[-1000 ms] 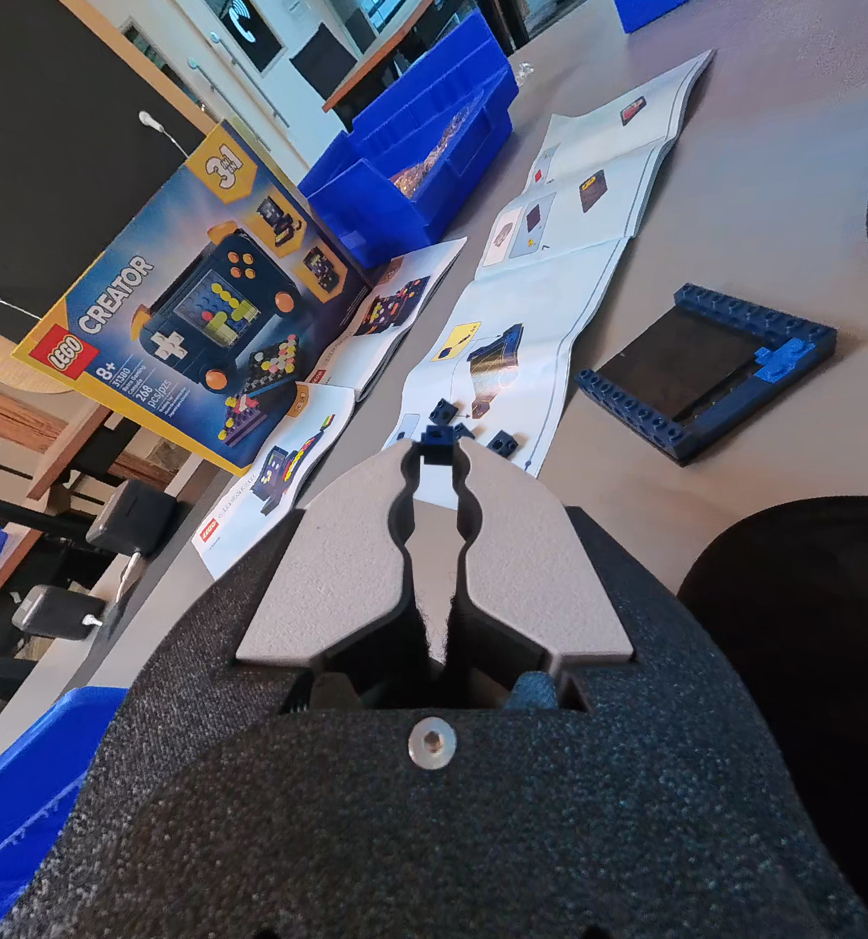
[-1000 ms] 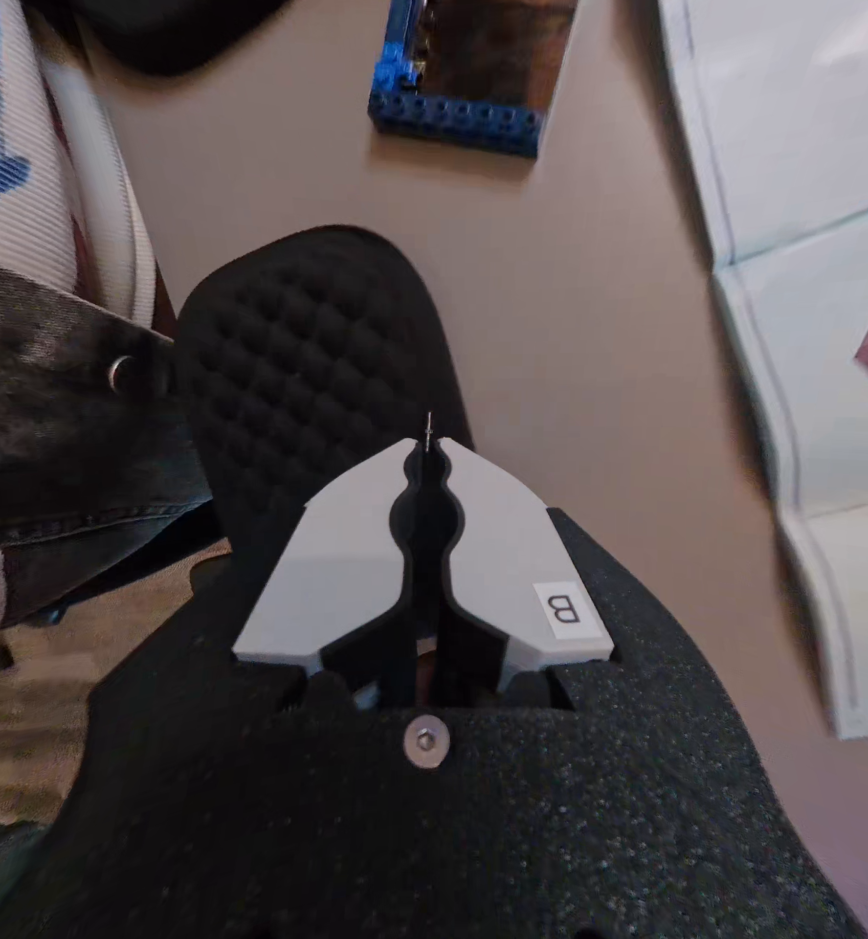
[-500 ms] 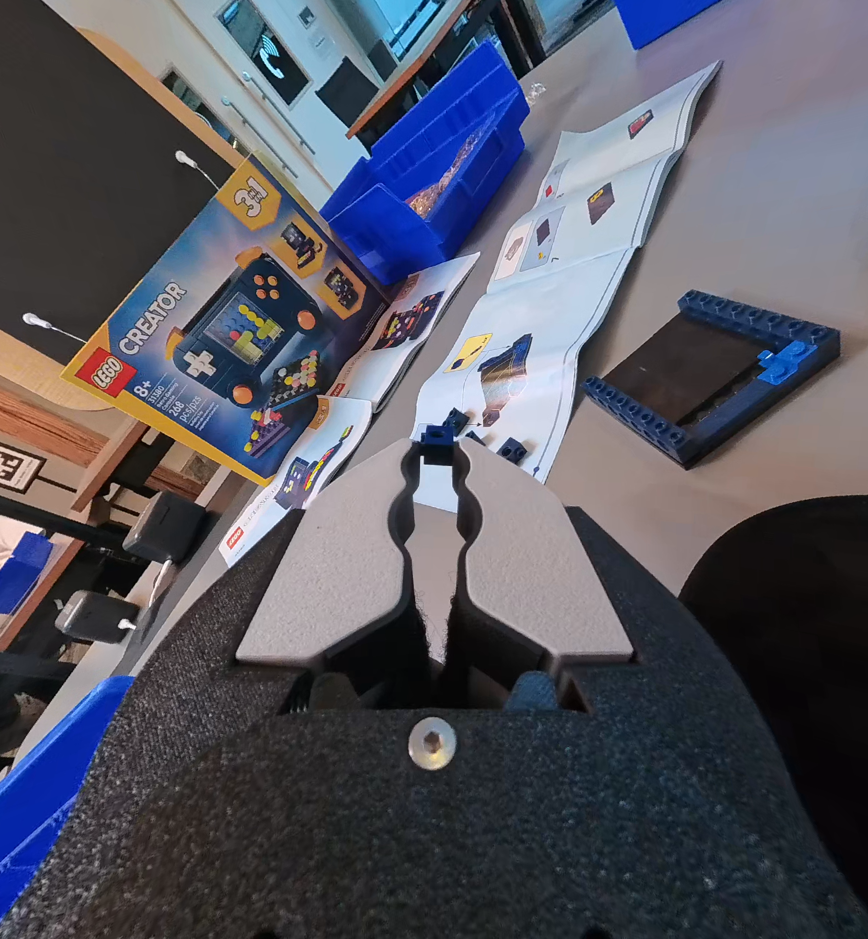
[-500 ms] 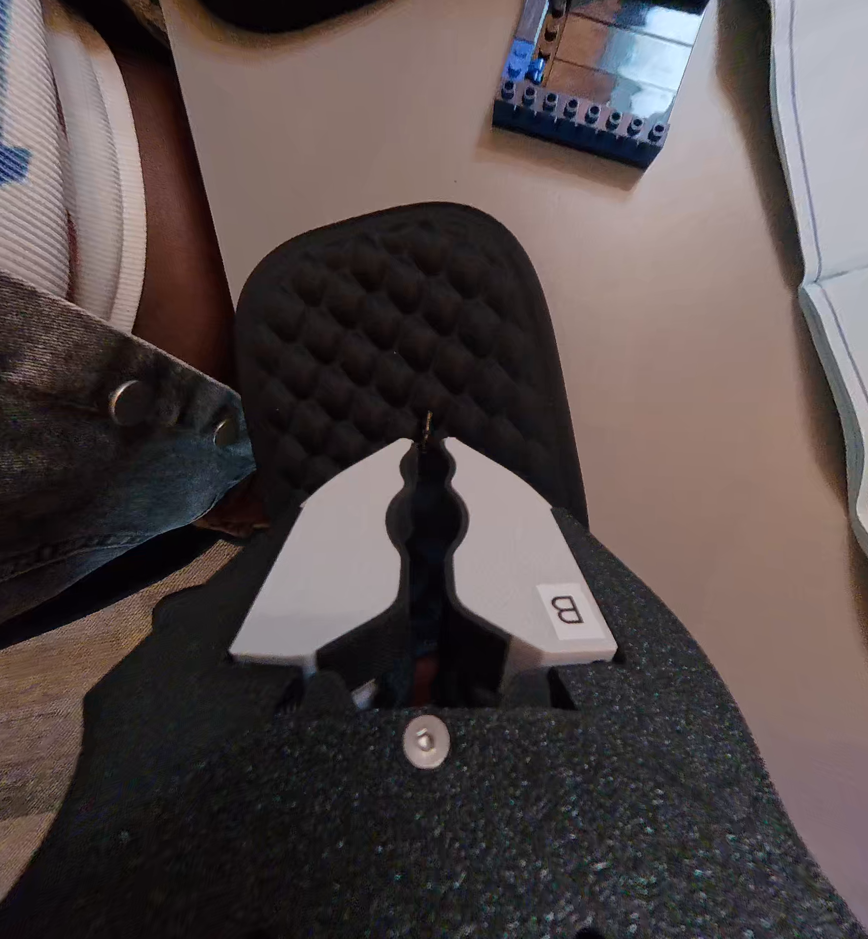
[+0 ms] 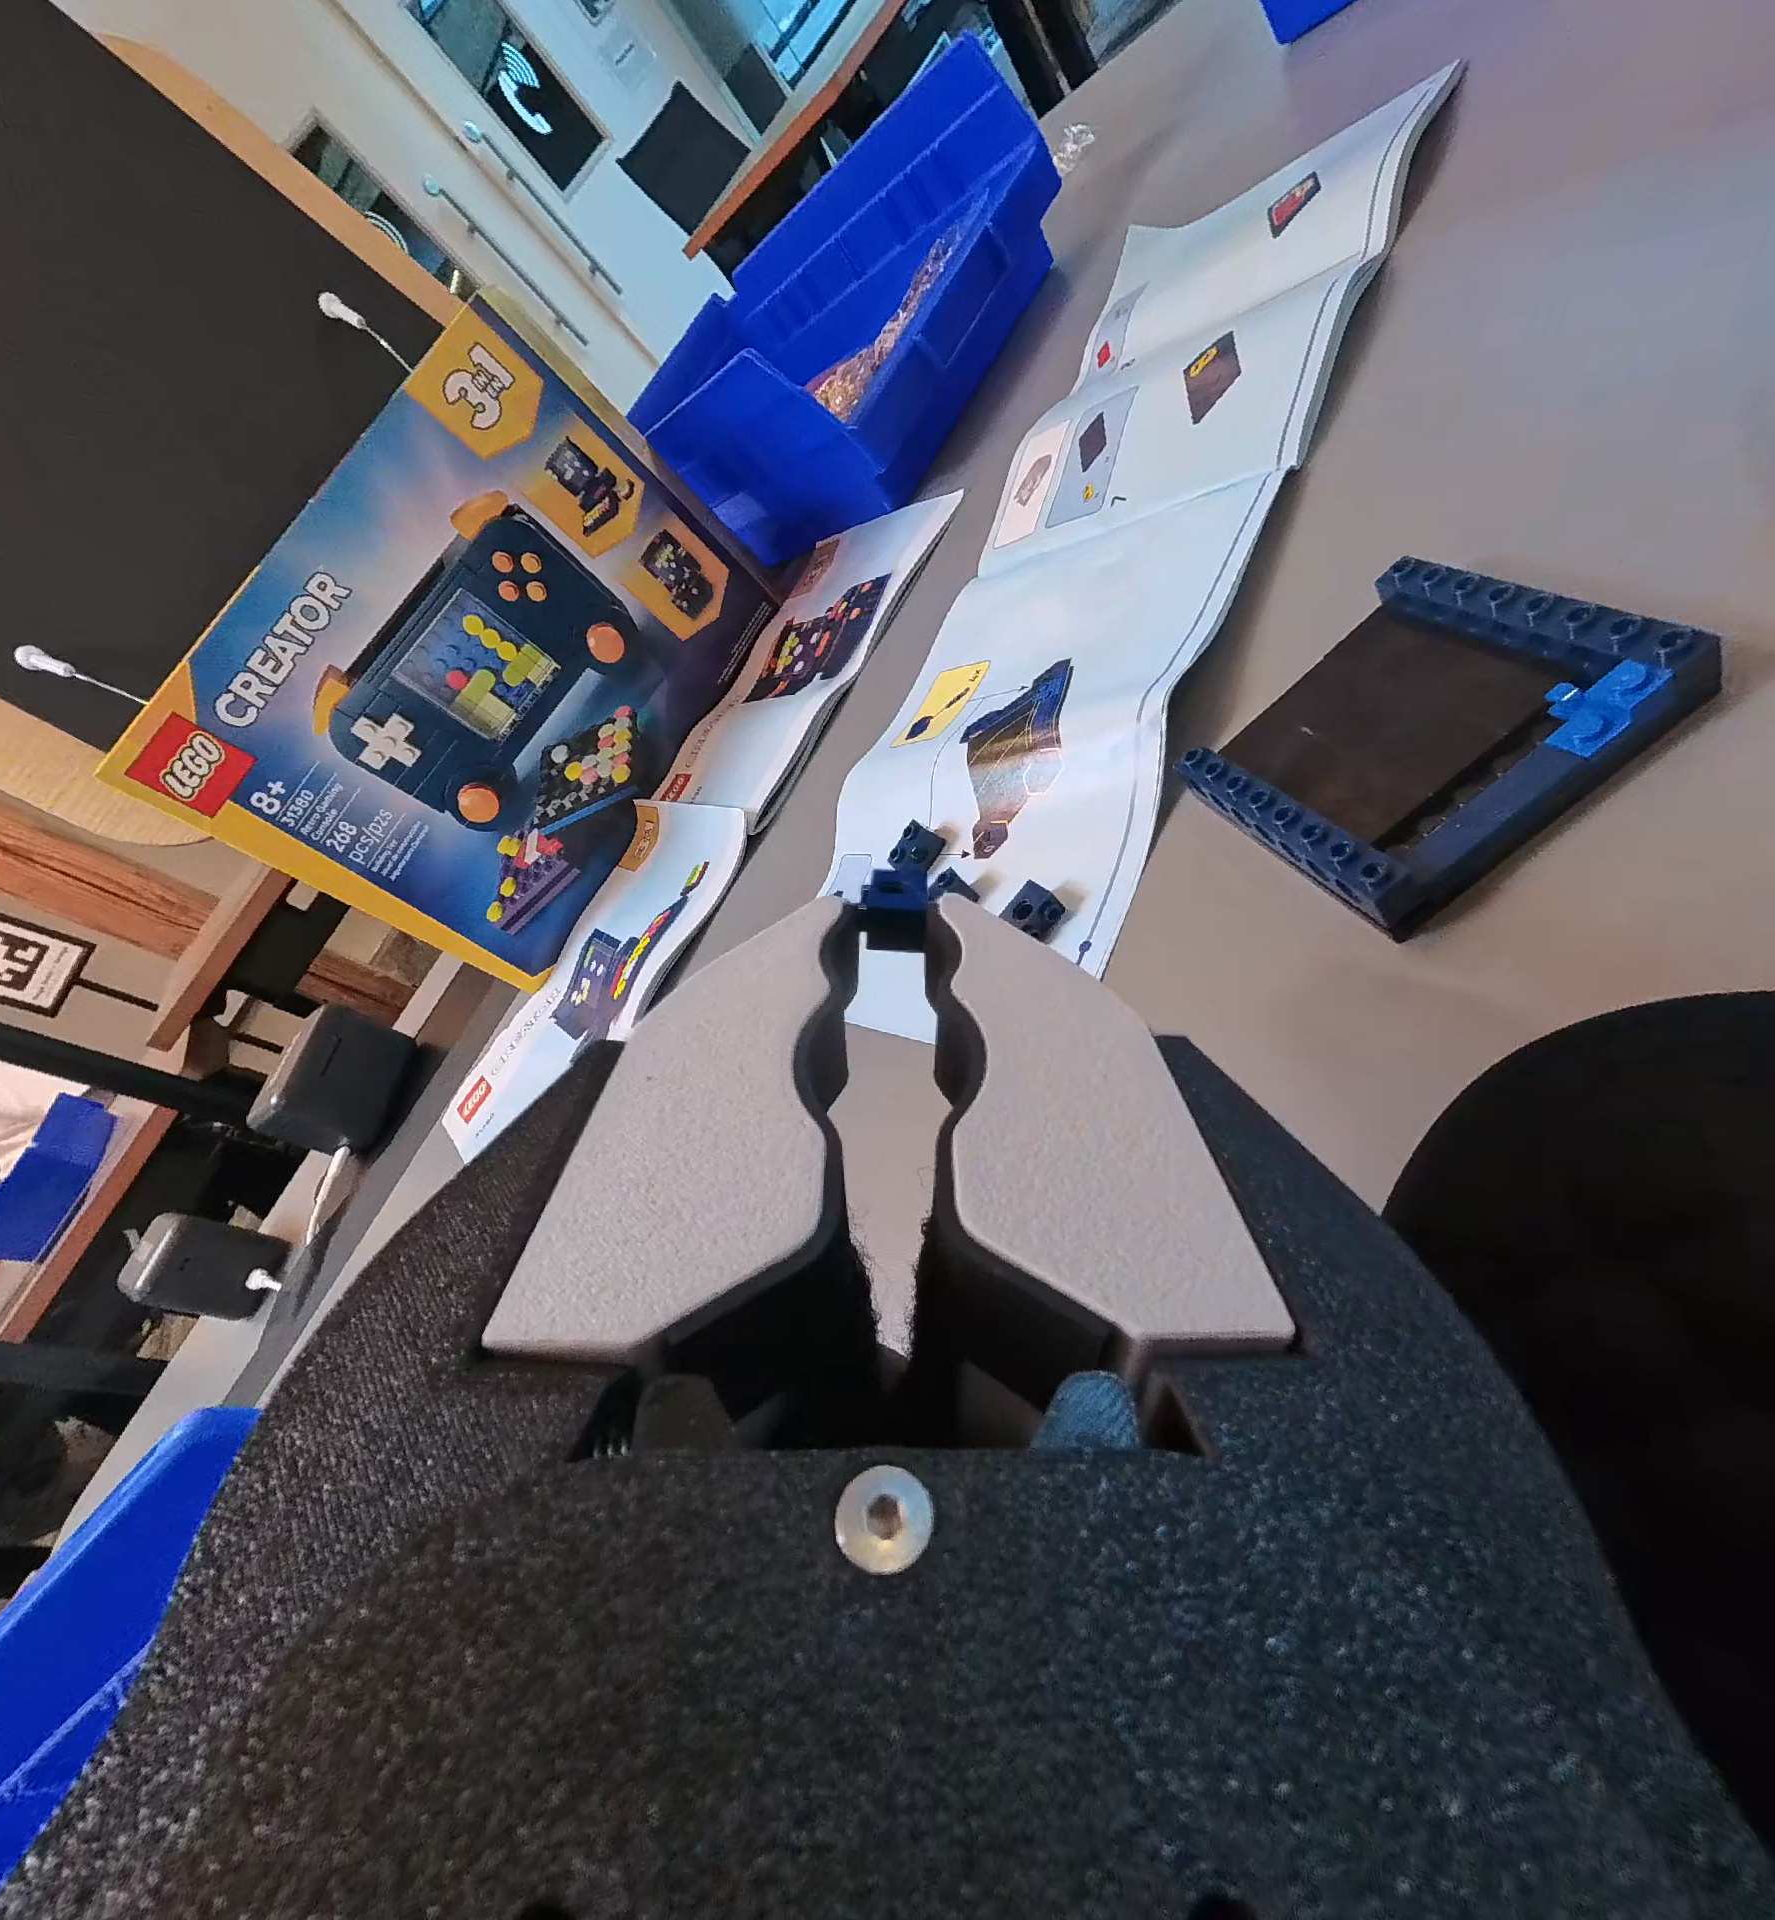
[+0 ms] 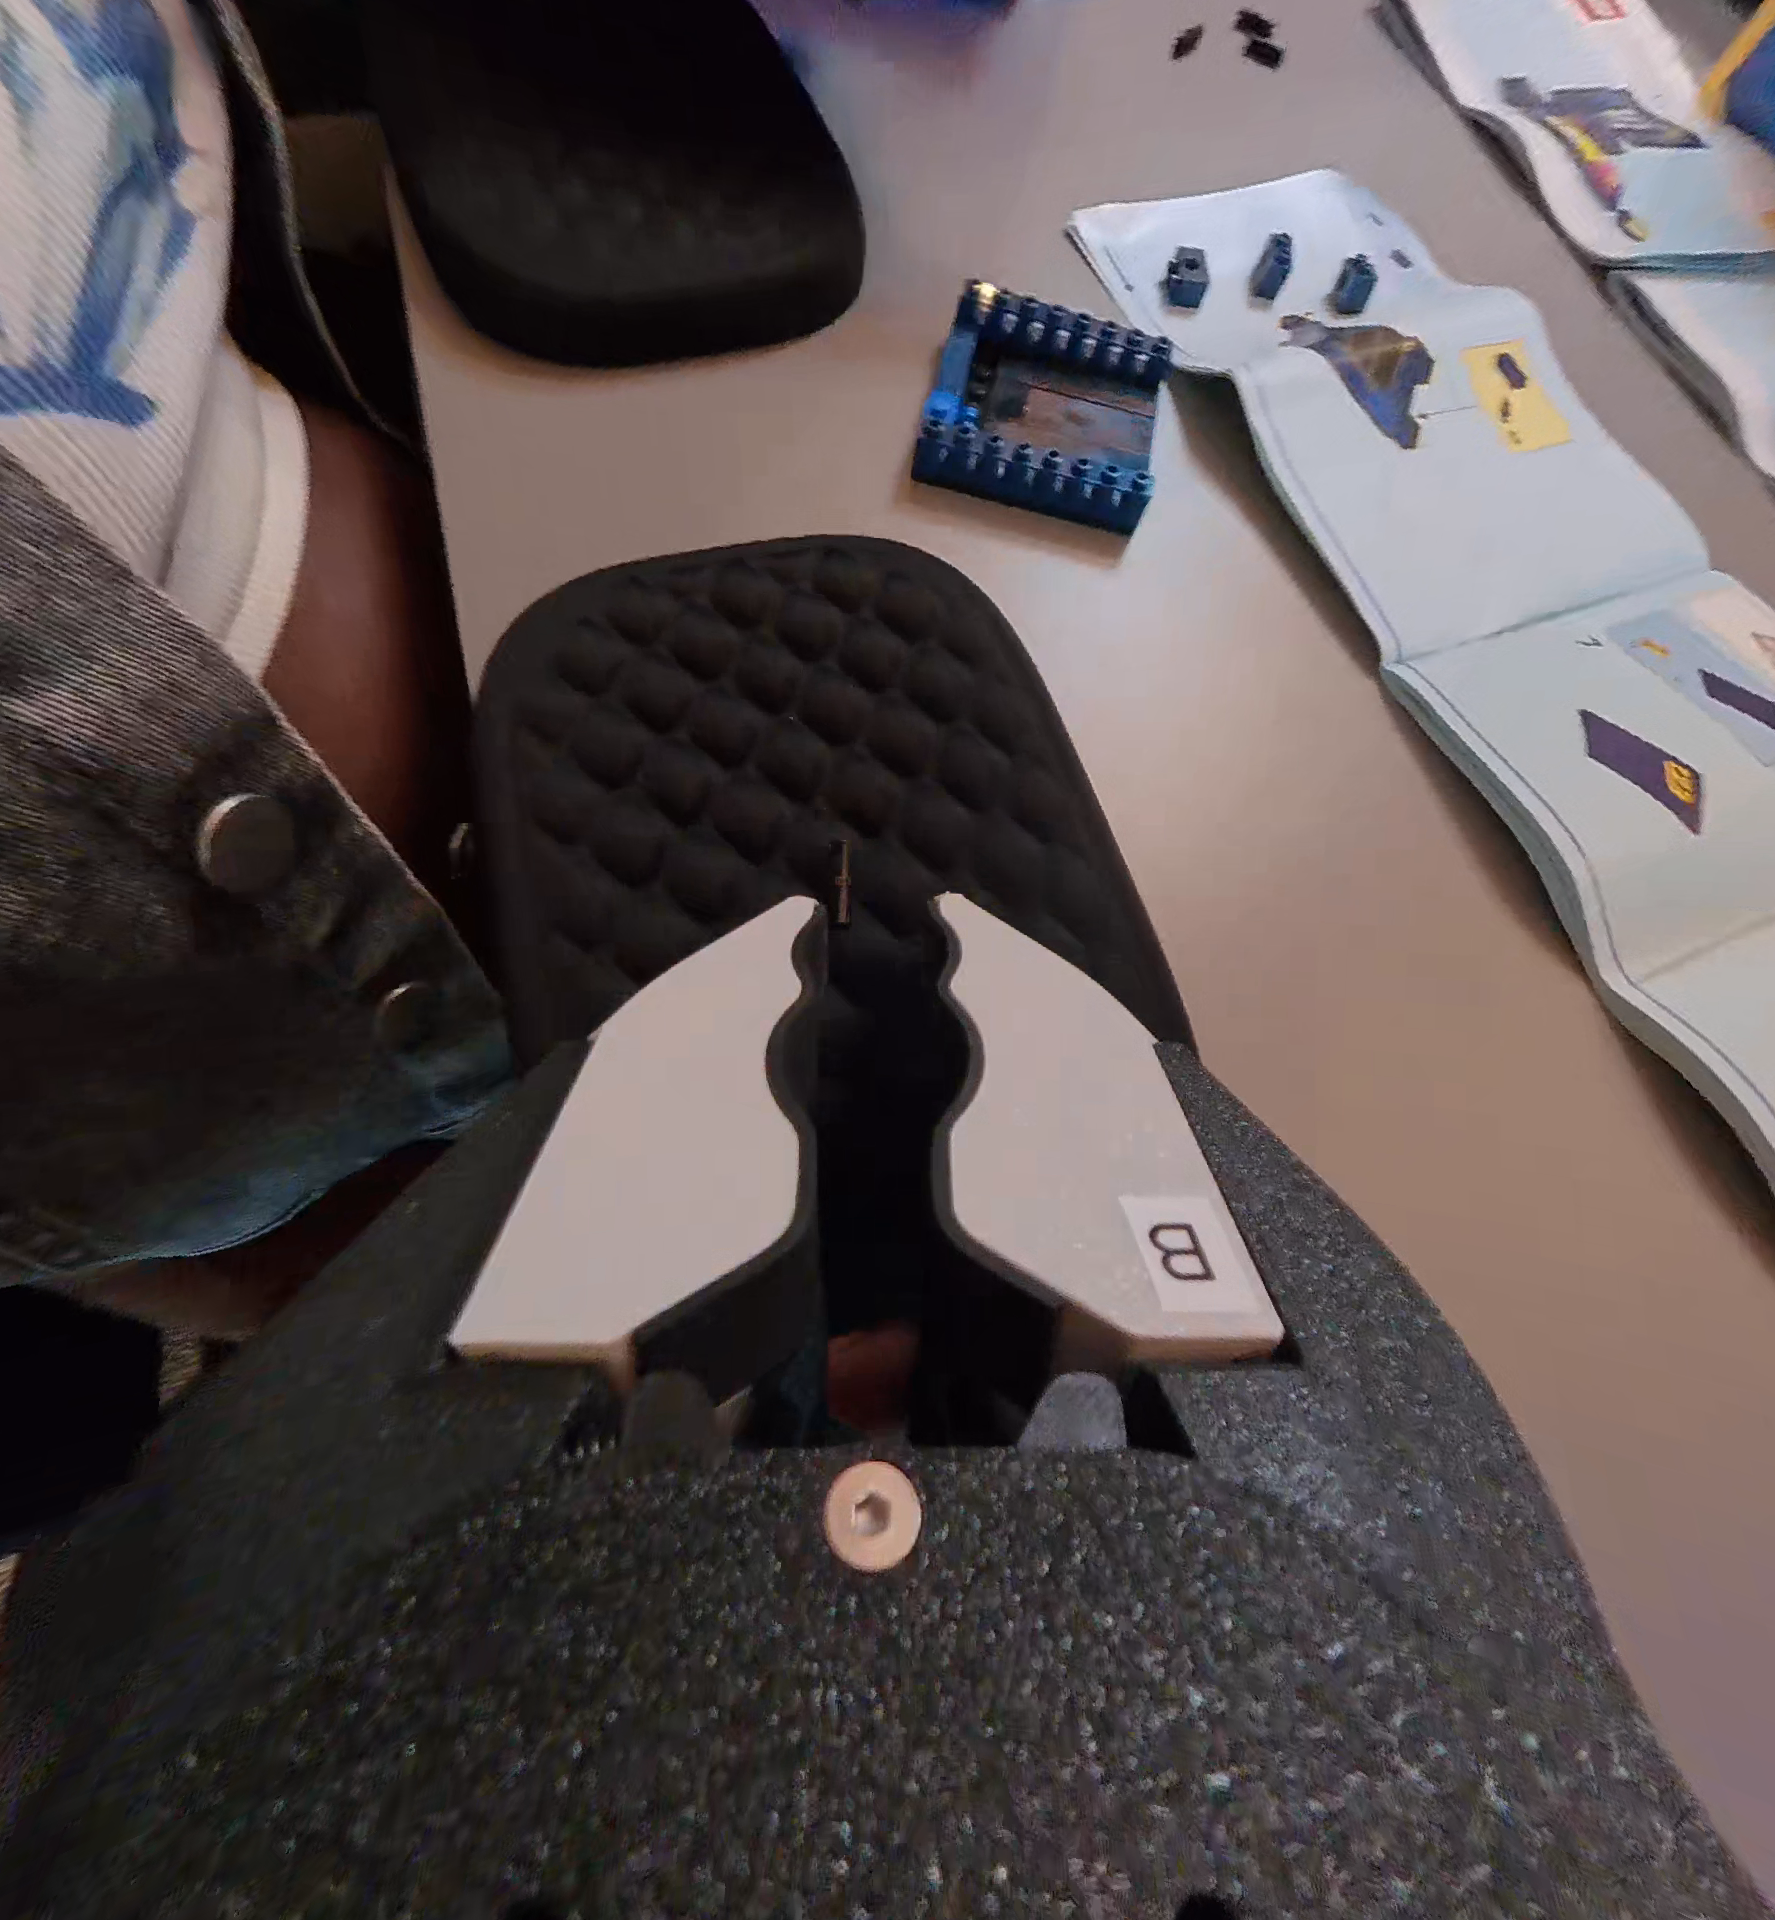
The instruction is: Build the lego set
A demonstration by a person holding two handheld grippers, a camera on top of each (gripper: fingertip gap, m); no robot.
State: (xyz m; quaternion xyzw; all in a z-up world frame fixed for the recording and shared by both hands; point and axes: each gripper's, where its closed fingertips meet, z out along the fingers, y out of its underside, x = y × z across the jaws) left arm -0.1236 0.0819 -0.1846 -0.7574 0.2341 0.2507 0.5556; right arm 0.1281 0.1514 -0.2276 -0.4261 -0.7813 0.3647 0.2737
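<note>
We are seeing the left tongs [image 5: 895, 914] pinching a small dark blue brick [image 5: 893, 906] at their very tips above the booklet [image 5: 1028, 748]; so shallow a hold could let it twist out. The right tongs [image 6: 878, 909] are standing apart, a thin black pin [image 6: 839, 881] leaning on the left fingertip over the padded black cushion [image 6: 758, 727]; it may drop, and would be hard to spot there.

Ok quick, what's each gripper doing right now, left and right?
Left gripper: closed on a small dark blue brick.
Right gripper: open, a thin black pin against its left finger.
</note>
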